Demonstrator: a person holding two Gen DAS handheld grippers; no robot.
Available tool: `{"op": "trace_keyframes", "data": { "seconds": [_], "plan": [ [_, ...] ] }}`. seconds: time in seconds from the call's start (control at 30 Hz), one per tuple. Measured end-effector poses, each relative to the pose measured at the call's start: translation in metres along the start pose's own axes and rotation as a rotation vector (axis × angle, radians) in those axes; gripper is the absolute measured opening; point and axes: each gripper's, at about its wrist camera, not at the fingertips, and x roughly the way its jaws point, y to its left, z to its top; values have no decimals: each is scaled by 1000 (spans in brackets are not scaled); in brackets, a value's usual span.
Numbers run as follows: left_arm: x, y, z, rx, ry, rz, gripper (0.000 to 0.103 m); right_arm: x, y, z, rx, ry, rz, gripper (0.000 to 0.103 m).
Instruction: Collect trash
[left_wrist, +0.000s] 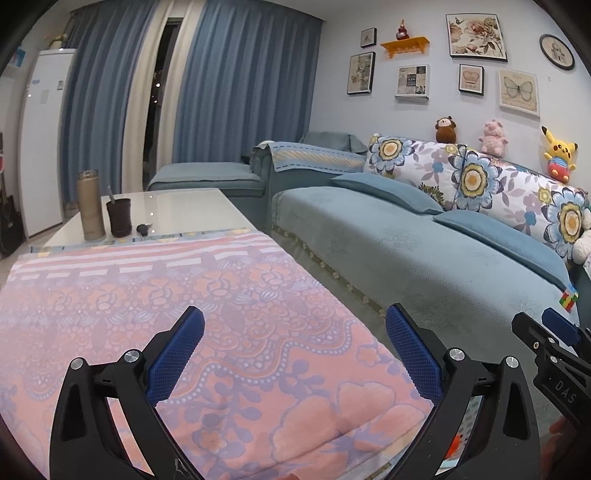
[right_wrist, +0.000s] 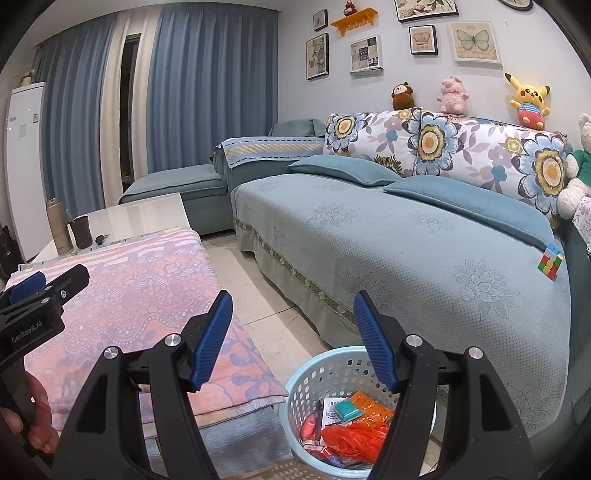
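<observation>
The right gripper (right_wrist: 291, 341) is being held with its jaws standing wide and nothing between the blue pads (right_wrist: 213, 341); the same is being shown for the left gripper (left_wrist: 295, 356), whose jaws are also spread wide and empty above the pink and purple patterned blanket (left_wrist: 229, 314). Only in the right wrist view is the trash being seen: a pale blue perforated basket (right_wrist: 314, 373) is standing on the tiled floor (right_wrist: 266, 295), just below the right jaws, between the blanket-covered table and the sofa (right_wrist: 406, 251). Inside it an orange plastic bag (right_wrist: 354, 437), an orange packet (right_wrist: 371, 404), a small teal piece (right_wrist: 349, 409) and some printed wrappers are lying together. In the left wrist view the basket is being hidden almost fully behind the right finger of the left gripper, where only a thin strip of colour can be noticed. The right gripper is being shown there at the right edge, and the left gripper is appearing at the left edge of the right wrist view, with part of a hand (right_wrist: 37, 424) below it. On the bare far end of the table a tall metal bottle (left_wrist: 90, 205), a dark cup (left_wrist: 119, 218) and a small dark object, perhaps keys, are standing close together. A colourful cube (right_wrist: 551, 263) is resting on the sofa seat.
</observation>
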Motion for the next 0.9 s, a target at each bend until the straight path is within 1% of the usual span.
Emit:
{"op": "trace_keyframes", "data": {
  "seconds": [0.6, 0.9],
  "plan": [
    [2, -3, -2, 31, 1, -1, 95, 4, -5, -2, 25, 19, 0, 65],
    [1, -4, -3, 33, 1, -5, 95, 6, -7, -3, 29, 21, -2, 67]
  ]
}}
